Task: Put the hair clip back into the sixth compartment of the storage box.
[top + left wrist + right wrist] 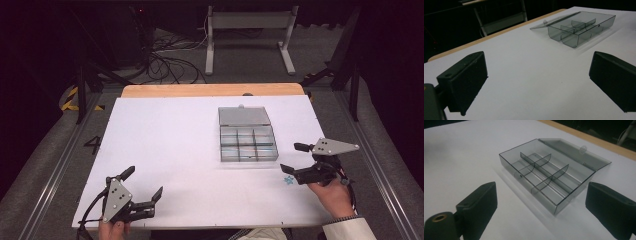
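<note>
While both grippers rested low over the white worktop [165, 145], the clear compartment box [248, 143] lay open right of centre, its lid [244, 116] folded flat behind it toward the far wooden edge [212, 90]. The box was divided into six compartments by thin partitions, and every compartment looked bare. The right gripper [293, 159] sat just beside the box's near right corner, its fingers [303, 147] spread wide apart and holding nothing; in the right gripper view the box [546, 176] lay between and beyond the two black fingers [480, 206], one corner pointing toward the camera. A small blue star-shaped mark [288, 180] (too small to make out further) lay on the worktop just under that gripper. The left gripper [142, 184] was at the near left of the worktop, well apart from the box, its fingers [126, 173] likewise released and empty; in the left gripper view the box [581, 27] appeared far off at upper right.
</note>
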`<state>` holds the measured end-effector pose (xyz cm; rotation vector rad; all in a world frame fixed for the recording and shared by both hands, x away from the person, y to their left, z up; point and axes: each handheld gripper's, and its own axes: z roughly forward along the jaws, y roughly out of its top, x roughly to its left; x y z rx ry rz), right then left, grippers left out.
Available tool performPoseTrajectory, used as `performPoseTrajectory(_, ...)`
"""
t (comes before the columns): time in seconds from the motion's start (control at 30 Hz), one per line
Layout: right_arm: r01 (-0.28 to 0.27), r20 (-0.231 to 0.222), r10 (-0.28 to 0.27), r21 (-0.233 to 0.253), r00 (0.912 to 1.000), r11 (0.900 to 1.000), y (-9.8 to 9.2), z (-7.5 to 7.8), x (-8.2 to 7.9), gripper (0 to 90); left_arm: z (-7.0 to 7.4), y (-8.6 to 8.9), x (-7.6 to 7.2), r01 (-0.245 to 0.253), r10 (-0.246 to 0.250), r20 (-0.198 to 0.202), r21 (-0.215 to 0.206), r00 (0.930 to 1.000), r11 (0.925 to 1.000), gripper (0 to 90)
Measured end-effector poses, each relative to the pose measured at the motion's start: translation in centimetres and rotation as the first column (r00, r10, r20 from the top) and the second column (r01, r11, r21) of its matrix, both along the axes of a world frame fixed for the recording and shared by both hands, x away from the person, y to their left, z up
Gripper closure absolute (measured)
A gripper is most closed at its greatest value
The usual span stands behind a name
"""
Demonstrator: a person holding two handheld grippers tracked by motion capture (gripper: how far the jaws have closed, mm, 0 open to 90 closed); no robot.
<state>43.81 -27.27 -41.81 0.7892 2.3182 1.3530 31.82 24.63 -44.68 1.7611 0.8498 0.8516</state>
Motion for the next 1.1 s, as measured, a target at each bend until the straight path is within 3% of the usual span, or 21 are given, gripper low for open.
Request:
performPoseTrajectory(0.23,-0.006,-0.03,0.005,-0.036,0.9995,0.999,0.0,0.1,0.3,14.4,0.0,0.0,0.0,0.0,0.0,0.0,0.0,1.0,1.0,2.4)
performPoseTrajectory(0.47,-0.007,-0.075,-0.001,-0.107,0.9972,0.994,0.0,0.3,0.5,24.7,0.0,0.0,0.0,0.0,0.0,-0.001,0.001,1.0,1.0,2.5)
performPoseTrajectory(0.77,-0.025,-0.158,-0.007,-0.204,0.9874,0.979,0.1,-0.3,1.0,33.3,0.0,0.0,0.0,-0.001,0.001,-0.002,0.002,1.0,1.0,2.4)
performPoseTrajectory(1.1,-0.043,-0.204,-0.013,-0.27,0.979,0.962,0.2,-0.9,1.3,36.6,0.0,0.0,0.0,-0.003,0.003,-0.004,0.001,1.0,1.0,2.4)
